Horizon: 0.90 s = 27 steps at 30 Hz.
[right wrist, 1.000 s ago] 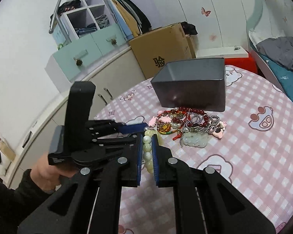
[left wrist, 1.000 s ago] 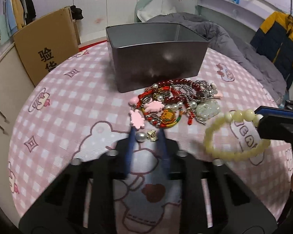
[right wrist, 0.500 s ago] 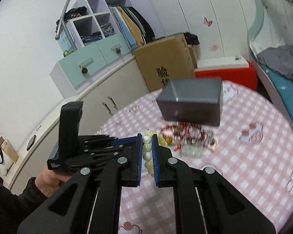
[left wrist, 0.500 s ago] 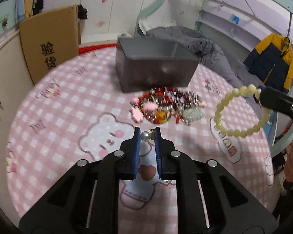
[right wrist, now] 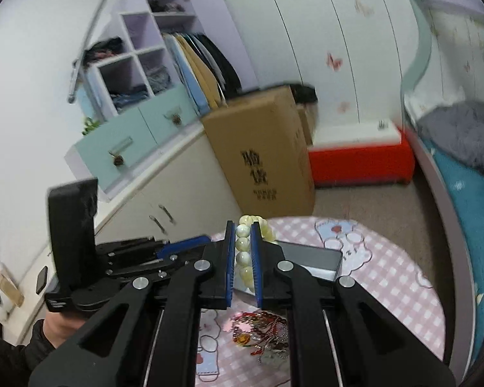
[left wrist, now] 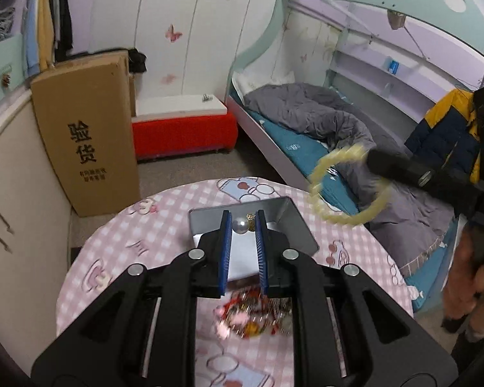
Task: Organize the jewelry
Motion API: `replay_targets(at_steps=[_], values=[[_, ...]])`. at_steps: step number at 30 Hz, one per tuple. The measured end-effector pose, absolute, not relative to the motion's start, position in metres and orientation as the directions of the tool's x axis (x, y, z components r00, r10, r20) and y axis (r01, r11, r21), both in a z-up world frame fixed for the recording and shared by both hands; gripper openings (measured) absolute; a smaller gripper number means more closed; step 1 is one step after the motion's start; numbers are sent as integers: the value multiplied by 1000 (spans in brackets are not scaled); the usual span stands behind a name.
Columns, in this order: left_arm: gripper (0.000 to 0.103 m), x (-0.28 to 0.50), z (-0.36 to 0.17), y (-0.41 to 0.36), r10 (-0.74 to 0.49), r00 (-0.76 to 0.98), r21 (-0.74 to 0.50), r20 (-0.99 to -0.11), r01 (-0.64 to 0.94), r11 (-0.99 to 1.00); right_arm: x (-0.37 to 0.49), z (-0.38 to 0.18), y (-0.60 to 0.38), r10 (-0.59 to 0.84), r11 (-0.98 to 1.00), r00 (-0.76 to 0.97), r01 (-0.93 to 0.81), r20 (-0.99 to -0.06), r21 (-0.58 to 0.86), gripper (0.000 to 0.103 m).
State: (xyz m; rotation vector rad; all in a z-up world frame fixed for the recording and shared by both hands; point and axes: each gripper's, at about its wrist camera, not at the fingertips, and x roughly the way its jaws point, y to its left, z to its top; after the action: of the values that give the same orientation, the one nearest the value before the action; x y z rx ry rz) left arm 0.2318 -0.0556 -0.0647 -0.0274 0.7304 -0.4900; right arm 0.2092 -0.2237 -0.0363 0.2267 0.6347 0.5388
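My left gripper is shut on a pearl earring with a gold charm, held high over the open grey metal box. My right gripper is shut on a pale yellow bead bracelet, also raised above the box; the bracelet hangs as a blurred ring in the left wrist view. The jewelry pile of red beads, pink charms and chains lies on the pink checked round table in front of the box, also in the right wrist view.
A tall cardboard box leans on cream cabinets left of the table. A red bench and a bed with a grey duvet stand behind. The left gripper's body is at the right wrist view's left.
Both grippers have risen well above the table and moved over the grey box, carrying the earring and the bracelet. The pile now lies below and nearer than the fingertips.
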Motion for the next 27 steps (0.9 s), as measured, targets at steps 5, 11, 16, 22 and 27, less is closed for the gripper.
replay_targets(at_steps=[5, 11, 16, 22, 27], values=[[81, 266, -81, -65, -390, 595, -184, -703, 377, 908, 246, -71, -235, 495, 865, 635, -299, -593, 402, 24], [89, 255, -70, -40, -320, 687, -168, -653, 280, 945, 227, -58, -263, 421, 884, 736, -202, -530, 421, 96], [91, 209, -42, -10, -257, 780, -159, -570, 202, 966, 188, -36, -283, 347, 899, 807, -141, -478, 415, 96], [91, 144, -6, 4, -160, 895, -76, -416, 141, 987, 142, -4, -290, 269, 917, 880, -109, -393, 384, 96], [92, 106, 15, 3, -108, 944, -22, -313, 107, 994, 105, 27, -290, 159, 951, 937, -60, -312, 304, 96]])
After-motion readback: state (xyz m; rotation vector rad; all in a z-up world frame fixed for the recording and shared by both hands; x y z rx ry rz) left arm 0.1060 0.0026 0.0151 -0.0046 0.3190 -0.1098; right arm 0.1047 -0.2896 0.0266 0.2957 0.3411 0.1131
